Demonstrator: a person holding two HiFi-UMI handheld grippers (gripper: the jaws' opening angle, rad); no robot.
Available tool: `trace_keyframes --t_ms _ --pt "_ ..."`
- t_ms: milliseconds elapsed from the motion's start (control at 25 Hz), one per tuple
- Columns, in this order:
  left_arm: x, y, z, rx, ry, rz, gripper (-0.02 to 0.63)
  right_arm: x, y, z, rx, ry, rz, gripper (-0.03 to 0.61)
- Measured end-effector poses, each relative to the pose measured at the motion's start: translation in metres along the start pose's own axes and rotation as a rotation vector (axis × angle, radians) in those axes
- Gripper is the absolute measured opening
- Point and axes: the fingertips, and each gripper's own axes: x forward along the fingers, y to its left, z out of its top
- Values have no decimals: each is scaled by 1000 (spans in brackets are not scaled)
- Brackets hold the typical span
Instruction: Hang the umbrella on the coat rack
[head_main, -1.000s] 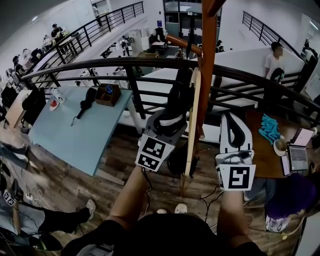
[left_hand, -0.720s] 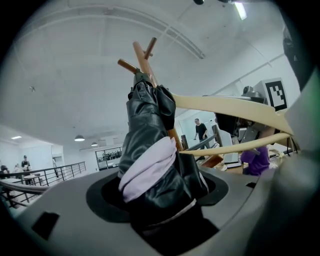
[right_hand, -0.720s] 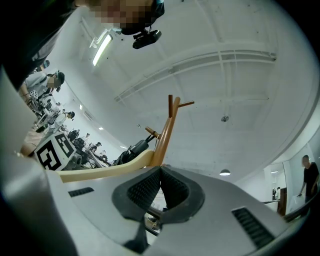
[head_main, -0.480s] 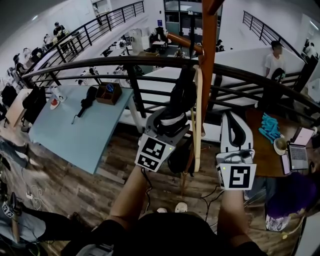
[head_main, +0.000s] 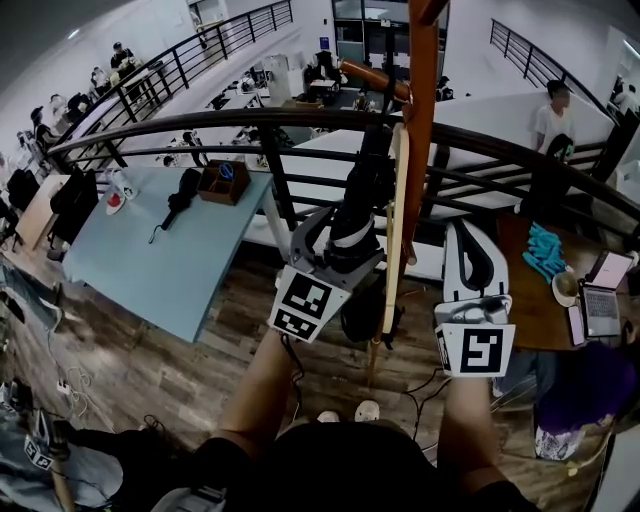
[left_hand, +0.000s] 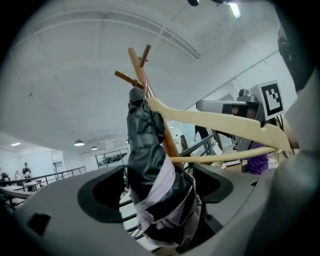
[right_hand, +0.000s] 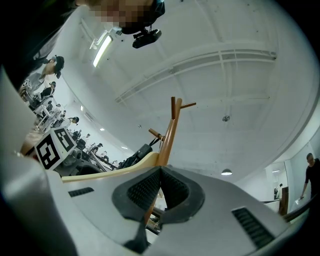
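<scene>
The folded black umbrella (head_main: 366, 185), wrapped with a pale lilac strap (left_hand: 159, 186), hangs from a peg (head_main: 372, 76) of the brown wooden coat rack (head_main: 420, 130). My left gripper (head_main: 344, 238) stands around the umbrella's lower part. Its jaws are opening wide, and the pads (left_hand: 102, 192) do not press on the cloth. A cream wooden hanger (head_main: 394, 235) hangs on the rack beside the umbrella. To the right of the pole, my right gripper (head_main: 468, 245) is shut with nothing in it. In the right gripper view its pads (right_hand: 172, 190) meet in front of the coat rack (right_hand: 170, 131).
A black railing (head_main: 250, 125) runs just behind the rack, with an open floor and several people below. A light-blue table (head_main: 165, 265) at the left carries a wooden box (head_main: 222, 182). At the right a brown desk holds a laptop (head_main: 600, 308). A person (head_main: 552, 118) stands at the far right.
My left gripper's jaws have spread apart around the umbrella, which stays hanging from the peg. The hanger has swung a little. The right gripper has kept still.
</scene>
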Motion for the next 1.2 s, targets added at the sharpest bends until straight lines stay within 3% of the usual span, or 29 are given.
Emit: trace_keyframes --t_ms 1200 --pt "-41 -4 10 14 -62 5 414 -23 29 1 3 34 -6 28"
